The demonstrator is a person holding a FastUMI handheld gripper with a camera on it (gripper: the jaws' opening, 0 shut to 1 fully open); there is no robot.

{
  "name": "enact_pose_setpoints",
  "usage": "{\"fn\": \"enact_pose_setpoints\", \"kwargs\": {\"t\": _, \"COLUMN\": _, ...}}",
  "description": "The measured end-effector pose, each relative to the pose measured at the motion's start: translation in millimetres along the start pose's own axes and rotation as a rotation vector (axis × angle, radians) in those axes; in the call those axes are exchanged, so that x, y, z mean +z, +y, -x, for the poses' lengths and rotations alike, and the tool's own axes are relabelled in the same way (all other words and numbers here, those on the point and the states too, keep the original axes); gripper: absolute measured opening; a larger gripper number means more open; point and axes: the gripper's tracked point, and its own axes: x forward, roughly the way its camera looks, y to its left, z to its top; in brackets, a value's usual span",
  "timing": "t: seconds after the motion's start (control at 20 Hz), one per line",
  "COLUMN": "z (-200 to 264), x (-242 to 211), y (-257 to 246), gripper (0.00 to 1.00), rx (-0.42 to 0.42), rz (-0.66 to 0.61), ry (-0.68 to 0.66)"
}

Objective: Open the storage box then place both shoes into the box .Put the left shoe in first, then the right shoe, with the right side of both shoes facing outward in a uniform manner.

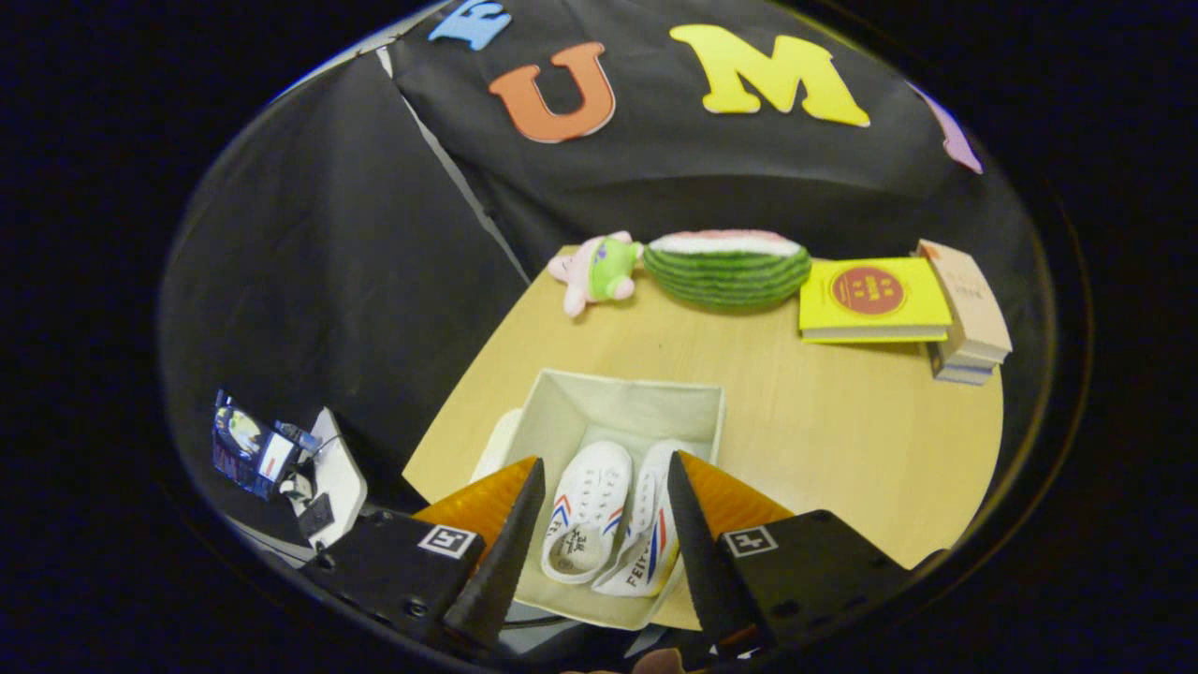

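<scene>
Box [625, 412] open on worktop [824, 431], both shoes [613, 515] inside, side by side. Tool [604, 491] above them, fingers wide apart, holding nothing. Task looks done; orientation can't confirm.

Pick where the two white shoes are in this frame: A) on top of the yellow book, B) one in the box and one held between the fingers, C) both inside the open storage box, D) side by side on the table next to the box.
C: both white shoes lie side by side inside the open storage box, and the gripper is open above them, holding nothing.
</scene>
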Motion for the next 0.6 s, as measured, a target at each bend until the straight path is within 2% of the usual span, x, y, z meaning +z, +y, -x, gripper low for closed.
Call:
{"fn": "enact_pose_setpoints", "kwargs": {"t": 0.3, "z": 74, "x": 89, "y": -20, "gripper": 0.83, "rx": -0.116, "rz": 0.052, "ry": -0.358}}
{"fn": "enact_pose_setpoints", "kwargs": {"t": 0.45, "z": 113, "x": 114, "y": -36, "gripper": 0.99, "rx": -0.199, "rz": 0.1, "ry": -0.494}}
{"fn": "enact_pose_setpoints", "kwargs": {"t": 0.6, "z": 139, "x": 114, "y": -38, "gripper": 1.0, "rx": -0.223, "rz": 0.082, "ry": -0.557}}
